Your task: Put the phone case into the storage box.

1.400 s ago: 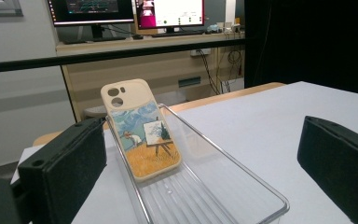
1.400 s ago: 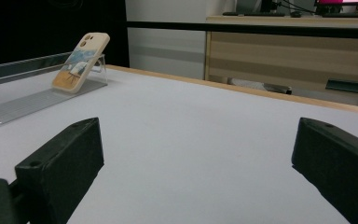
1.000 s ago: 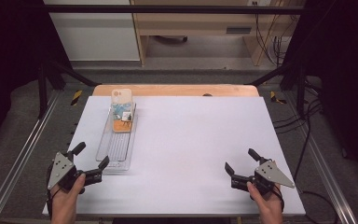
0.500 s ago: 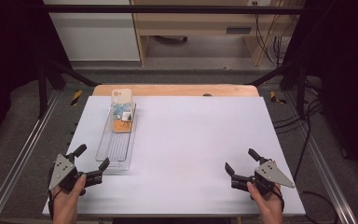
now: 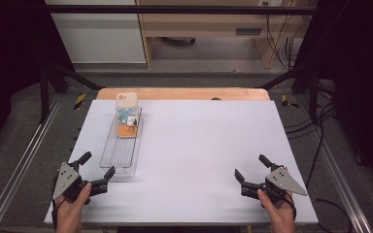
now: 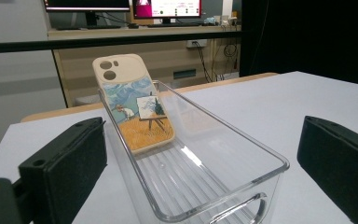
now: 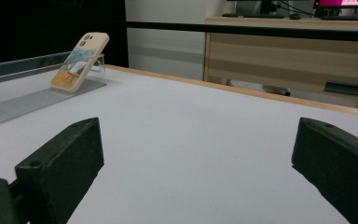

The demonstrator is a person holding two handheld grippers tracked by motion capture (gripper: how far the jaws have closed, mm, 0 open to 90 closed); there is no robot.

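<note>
Down at the near edge of the white rectangular table top [image 5: 199,145], the left gripper [image 5: 96,171] rests in a hand [image 5: 70,213] with its black jaws spread wide, holding nothing. The right gripper [image 5: 252,171] sits at the opposite near corner, well apart from it, jaws likewise spread and empty. A long clear plastic bin [image 5: 121,148] with a ribbed floor lies on the left part of the table, its near end just beside the left gripper. A cream phone case printed with a painter at an easel [image 5: 127,115] leans tilted in the bin's far end, its camera cut-outs uppermost and its top rising over the far rim. From the left gripper view, the bin's near wall [image 6: 223,205] stands between the two jaws, the case [image 6: 133,105] behind it. A pale wooden strip [image 5: 184,93] borders the table's far edge.
</note>
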